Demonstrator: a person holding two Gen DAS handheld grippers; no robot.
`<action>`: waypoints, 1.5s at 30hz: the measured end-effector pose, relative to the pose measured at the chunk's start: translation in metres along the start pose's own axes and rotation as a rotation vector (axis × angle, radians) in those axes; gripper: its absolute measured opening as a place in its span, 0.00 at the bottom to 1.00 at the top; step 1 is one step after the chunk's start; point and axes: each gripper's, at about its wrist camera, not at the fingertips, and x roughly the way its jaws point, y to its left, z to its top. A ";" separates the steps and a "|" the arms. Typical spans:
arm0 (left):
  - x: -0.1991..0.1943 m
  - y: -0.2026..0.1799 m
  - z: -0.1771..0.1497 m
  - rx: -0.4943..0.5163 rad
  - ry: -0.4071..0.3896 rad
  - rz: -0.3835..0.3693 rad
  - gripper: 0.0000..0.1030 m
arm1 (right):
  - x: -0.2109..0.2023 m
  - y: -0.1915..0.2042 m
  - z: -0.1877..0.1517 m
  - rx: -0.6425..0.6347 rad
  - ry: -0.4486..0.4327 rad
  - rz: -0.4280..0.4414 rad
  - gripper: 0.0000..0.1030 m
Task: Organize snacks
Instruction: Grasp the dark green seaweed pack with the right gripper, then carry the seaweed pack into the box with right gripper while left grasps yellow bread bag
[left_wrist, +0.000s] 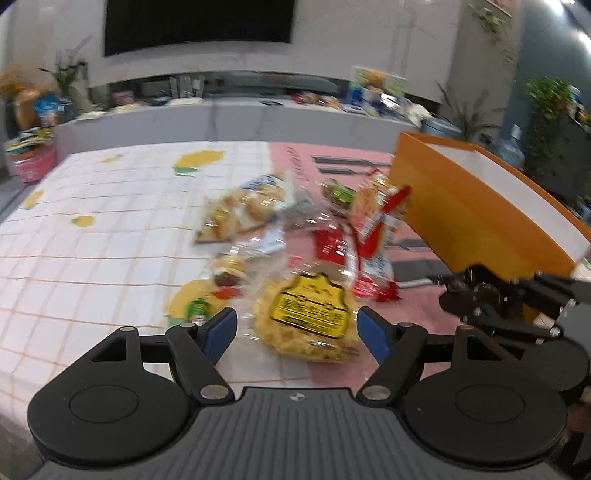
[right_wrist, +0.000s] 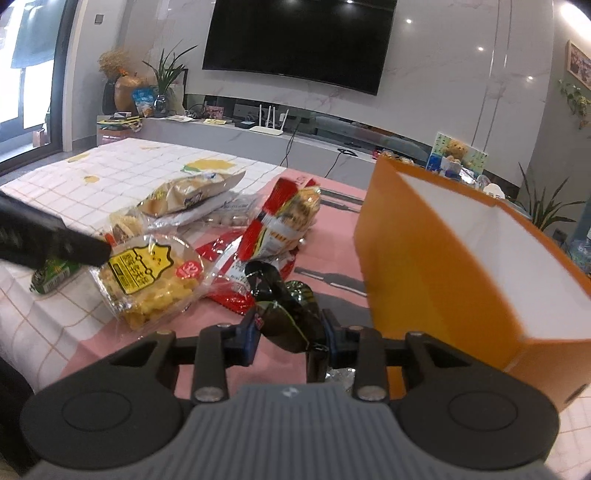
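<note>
Already mid-sort: my right gripper had its jaws pinched narrow on a dark packet, glossy, crumpled, green print showing, raised off the cloth just beside the orange box. Next move, I judged: carry it over the near wall and let go above the white inside. My left gripper stood wide and empty, hovering over the yellow bag, clear wrap, black-and-yellow label. Other snacks lay heaped on the table.

Glossy crinkled plastic snack bags lie on matt cloth beside a smooth orange cardboard box.
</note>
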 end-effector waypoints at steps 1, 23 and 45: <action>0.002 -0.003 0.001 0.014 0.000 -0.004 0.85 | -0.005 -0.002 0.001 0.005 -0.003 0.000 0.32; 0.079 -0.033 0.006 0.197 0.134 0.091 1.00 | -0.011 -0.022 0.014 0.103 0.000 0.016 0.32; 0.044 -0.020 0.004 0.062 0.035 0.068 0.78 | -0.036 -0.021 0.021 0.114 -0.085 0.077 0.32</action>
